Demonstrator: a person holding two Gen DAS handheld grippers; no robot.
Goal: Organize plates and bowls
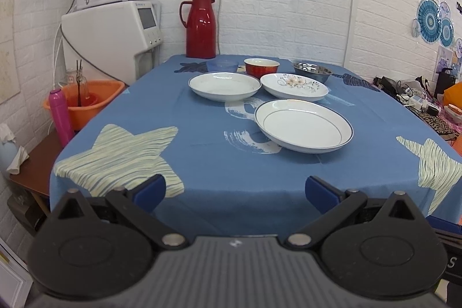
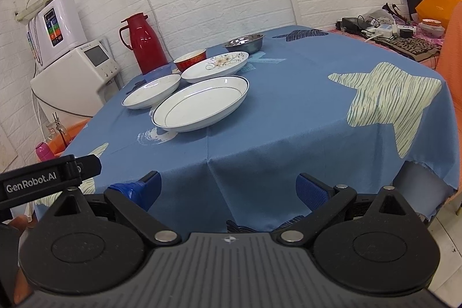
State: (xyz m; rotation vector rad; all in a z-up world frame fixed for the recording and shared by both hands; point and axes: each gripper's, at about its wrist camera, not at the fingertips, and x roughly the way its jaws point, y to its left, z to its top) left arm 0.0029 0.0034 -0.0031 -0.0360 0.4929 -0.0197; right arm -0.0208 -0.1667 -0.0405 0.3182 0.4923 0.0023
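- Three plates and three bowls spread loose on a blue star-print tablecloth [image 1: 208, 152], none stacked yet; sorting apparently not begun.
- Nearest the table's front: a white plate with a dark rim line [image 1: 303, 126], alone, well clear of the table edge and likely the easiest first pick.
- Behind it, side by side and almost touching: a plain white plate [image 1: 224, 85] to the left, a flower-patterned plate [image 1: 294, 87] to the right.
- Farther back, in a rough row: a pale blue plastic bowl [image 1: 221, 66], a red bowl [image 1: 261, 66], a steel bowl [image 1: 312, 71]; plates ahead of bowls, so flat pieces reachable without crossing the deeper ones.
- Upright at the table's far edge against the white brick wall: a red thermos jug [image 1: 200, 26], just beside the blue bowl in the right wrist view.
- Off the table to the left: white appliances [image 1: 115, 28], an orange basin [image 1: 92, 97] and a pink bottle [image 1: 60, 114].
- Left gripper [image 1: 235, 191] hovering short of the table's near edge, blue-padded fingers [image 1: 150, 189] spread wide, holding nothing, touching nothing.
- Right gripper [image 2: 231, 189] likewise held back at the near corner, pads wide apart and empty, with what looks like torn blue covering on the left pad [image 2: 135, 189].
- Both tools level and aimed at the crockery, seemingly poised for a first reach.
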